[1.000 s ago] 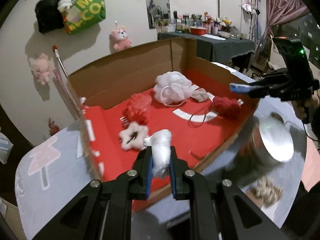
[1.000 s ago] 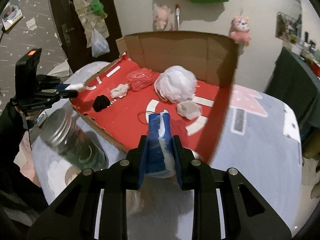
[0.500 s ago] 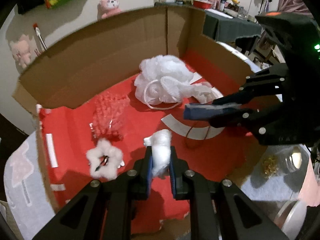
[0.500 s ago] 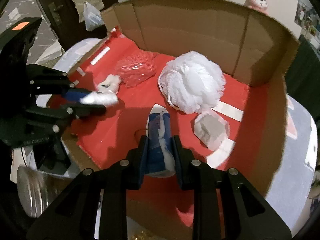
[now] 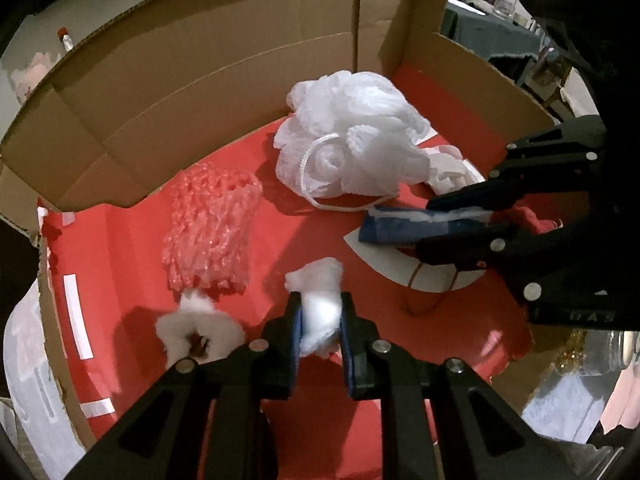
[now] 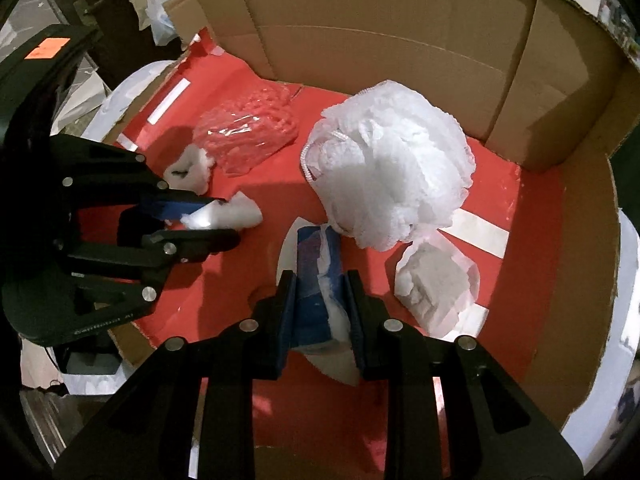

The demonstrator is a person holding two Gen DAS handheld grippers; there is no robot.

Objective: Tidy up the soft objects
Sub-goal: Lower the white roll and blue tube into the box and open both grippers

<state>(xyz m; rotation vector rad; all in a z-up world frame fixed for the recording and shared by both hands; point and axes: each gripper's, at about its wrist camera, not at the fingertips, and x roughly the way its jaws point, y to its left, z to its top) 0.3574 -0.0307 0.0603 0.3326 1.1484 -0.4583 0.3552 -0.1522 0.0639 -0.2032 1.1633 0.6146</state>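
- My left gripper [image 5: 320, 320] is clamped on a white cotton wad [image 5: 320, 312], which bulges out past the blue pads; it hangs low over the near part of the red box floor [image 5: 132, 240]
- My right gripper [image 6: 320, 304] is clamped on a blue and white soft pack [image 6: 316, 276], held just above a white curved mark on the floor
- In the left wrist view my right gripper [image 5: 400, 228] comes in from the right, its pack [image 5: 404, 226] pointing left toward the middle of the box
- In the right wrist view my left gripper [image 6: 224, 220] comes in from the left, the wad [image 6: 228, 214] sticking out of its tips
- Near left on the floor lies a fluffy white ring [image 5: 200, 328] with something dark at its centre, just beside the left fingers
- Just behind the ring lies a pink mesh bundle [image 5: 212, 236], its near end touching the ring
- To the right in the right wrist view, a crumpled pale wrapper [image 6: 436, 284] lies on the floor, near the pack
- Farther back sits a large white mesh bath pouf [image 5: 352, 148] with a white cord loop; its near edge seems to touch the wrapper
- The brown cardboard box walls [image 5: 200, 80] rise behind and to the right of everything
- A thin reddish loop [image 5: 424, 292] lies on the floor under my right gripper; I cannot tell what it is
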